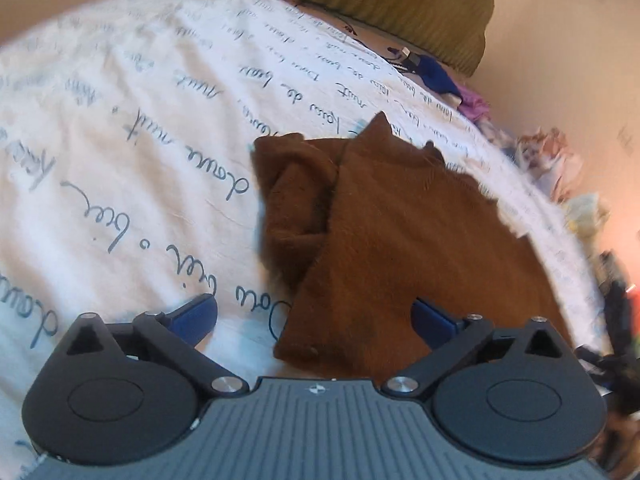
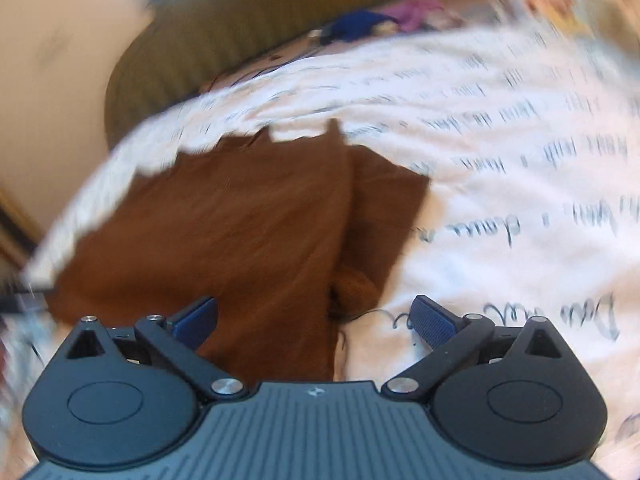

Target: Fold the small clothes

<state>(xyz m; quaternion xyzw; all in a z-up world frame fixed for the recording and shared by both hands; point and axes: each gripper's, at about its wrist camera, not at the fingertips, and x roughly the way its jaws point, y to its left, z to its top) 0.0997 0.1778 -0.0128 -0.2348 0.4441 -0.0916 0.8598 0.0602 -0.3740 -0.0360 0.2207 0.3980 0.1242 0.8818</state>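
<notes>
A brown garment (image 1: 400, 236) lies on a white bed cover (image 1: 132, 120) printed with dark handwriting. In the left wrist view one side is folded over the body, and a bunched sleeve (image 1: 296, 200) sits at its left edge. My left gripper (image 1: 316, 320) stands open just above the garment's near corner, with the cloth lying under the gap and the pads apart from it. The right wrist view is blurred: the same brown garment (image 2: 224, 228) spreads ahead and to the left. My right gripper (image 2: 316, 320) is open wide over its near edge and holds nothing.
An olive green cushion (image 1: 360, 4) lies at the far end of the bed. Blue and purple clothes (image 1: 444, 80) and other loose items are heaped along the bed's right edge. A beige wall (image 1: 560, 60) rises behind. The cover to the left of the garment is bare.
</notes>
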